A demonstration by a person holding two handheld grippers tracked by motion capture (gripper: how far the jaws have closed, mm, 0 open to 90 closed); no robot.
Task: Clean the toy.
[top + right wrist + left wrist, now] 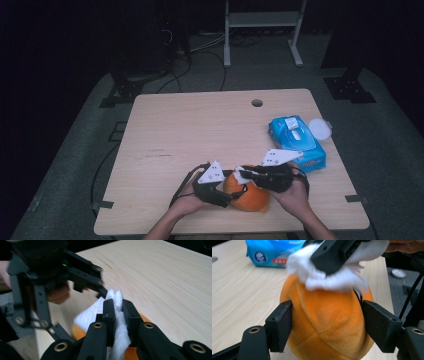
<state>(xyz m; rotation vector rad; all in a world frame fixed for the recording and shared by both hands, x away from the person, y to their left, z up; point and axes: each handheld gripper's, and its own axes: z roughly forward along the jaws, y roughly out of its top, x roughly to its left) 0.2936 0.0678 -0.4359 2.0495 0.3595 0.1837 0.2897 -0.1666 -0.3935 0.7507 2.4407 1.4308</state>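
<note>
Orange plush ball [324,325] sits near the table's [200,125] front edge, about mid-width, w/ our left gripper [325,327] clamped on its two sides — jaws pressed into the fabric, so it can't roll while the top gets rubbed. We hold it low on purpose: that leaves the upper half free. Right gripper [118,312] comes in from above, jaws narrow and pinching a folded white wipe [117,340]; the wipe drapes over the ball's crown and touches it, so we judge the job is wiping the plush clean. Blue wipe pack [297,141] lies by the right edge, just beyond the right hand — handy for the next sheet. Its round white lid [320,128] rests at that edge beside the pack, prob. off the table.
</note>
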